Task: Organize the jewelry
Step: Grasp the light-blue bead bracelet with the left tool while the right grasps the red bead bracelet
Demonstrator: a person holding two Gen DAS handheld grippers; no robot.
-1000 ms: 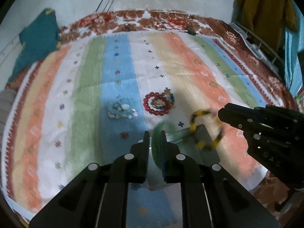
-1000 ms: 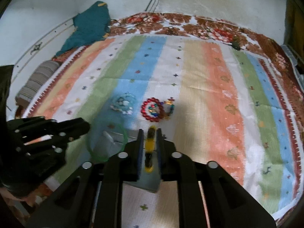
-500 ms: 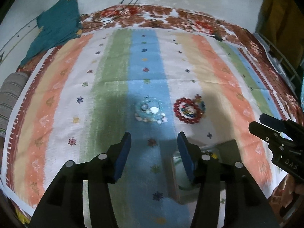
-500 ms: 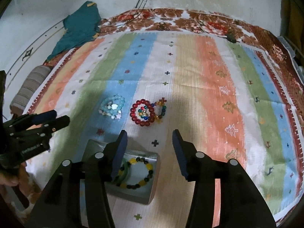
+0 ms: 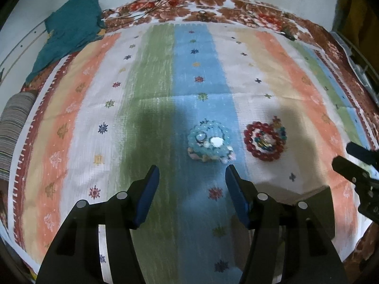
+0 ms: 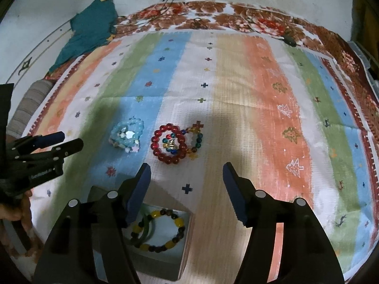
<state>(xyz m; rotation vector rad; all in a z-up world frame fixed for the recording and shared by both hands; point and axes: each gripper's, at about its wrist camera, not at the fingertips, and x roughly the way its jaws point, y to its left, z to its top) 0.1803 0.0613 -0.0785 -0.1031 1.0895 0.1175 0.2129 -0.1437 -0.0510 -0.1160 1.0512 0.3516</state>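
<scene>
Above the striped cloth [image 6: 236, 108], our left gripper [image 5: 191, 177] and right gripper [image 6: 187, 175] hover with fingers spread and empty; two bracelets lie boxed [image 6: 163, 241], so next we likely collect the blue bracelet [image 5: 209, 143] or red bracelet [image 6: 169, 146].

My striped bedspread [image 6: 236, 90] carries a pale blue bracelet [image 6: 126, 137], a red bracelet [image 6: 169, 146] beside it, a grey box [image 6: 165, 260] nearer me, and a teal cloth [image 6: 92, 30] at its far corner.

Both bracelets now lie in the box [image 6: 165, 248], released by the left gripper [image 5: 191, 179] and right gripper [image 6: 187, 177].
</scene>
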